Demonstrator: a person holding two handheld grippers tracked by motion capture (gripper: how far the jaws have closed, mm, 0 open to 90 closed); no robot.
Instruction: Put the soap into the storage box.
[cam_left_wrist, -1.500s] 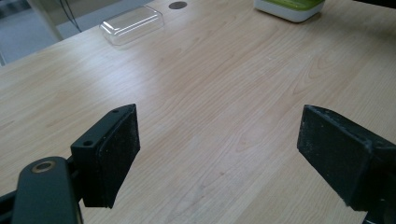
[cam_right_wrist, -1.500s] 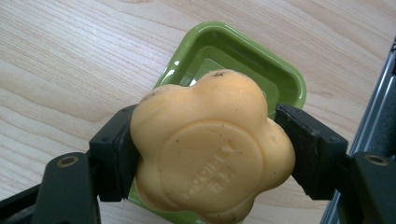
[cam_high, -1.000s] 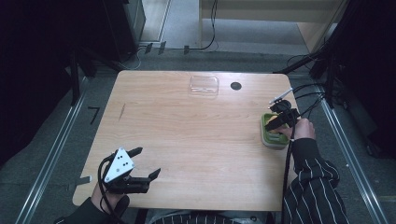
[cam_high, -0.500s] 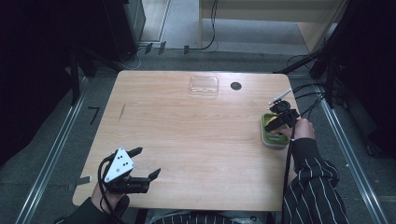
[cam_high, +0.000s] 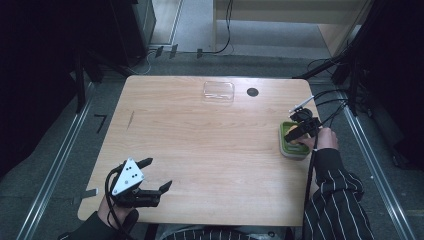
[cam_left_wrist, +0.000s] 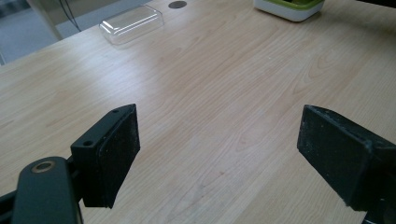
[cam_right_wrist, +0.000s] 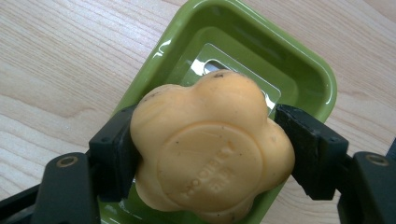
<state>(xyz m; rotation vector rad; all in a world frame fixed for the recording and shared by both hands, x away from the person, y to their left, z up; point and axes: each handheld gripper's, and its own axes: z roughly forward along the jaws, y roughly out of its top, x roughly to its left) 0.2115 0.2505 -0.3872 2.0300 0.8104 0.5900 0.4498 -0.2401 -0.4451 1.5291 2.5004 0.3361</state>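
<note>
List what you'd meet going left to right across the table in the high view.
Left gripper, jaws wide apart with nothing between them → clear plastic lid → small dark hole in the tabletop → green soap dish with the right gripper over it, shut on an orange flower-shaped soap.

- The light wooden table (cam_high: 210, 150) stood on a grey floor (cam_high: 45, 165), its pale grain running across the top.
- A clear plastic lid (cam_high: 218, 92) lay flat near the far edge, and it showed at the upper left in the left gripper view too.
- Just beside it sat a small dark round hole (cam_high: 252, 92).
- A green soap dish (cam_high: 292, 142) rested by the right edge, well apart from the lid.
</note>
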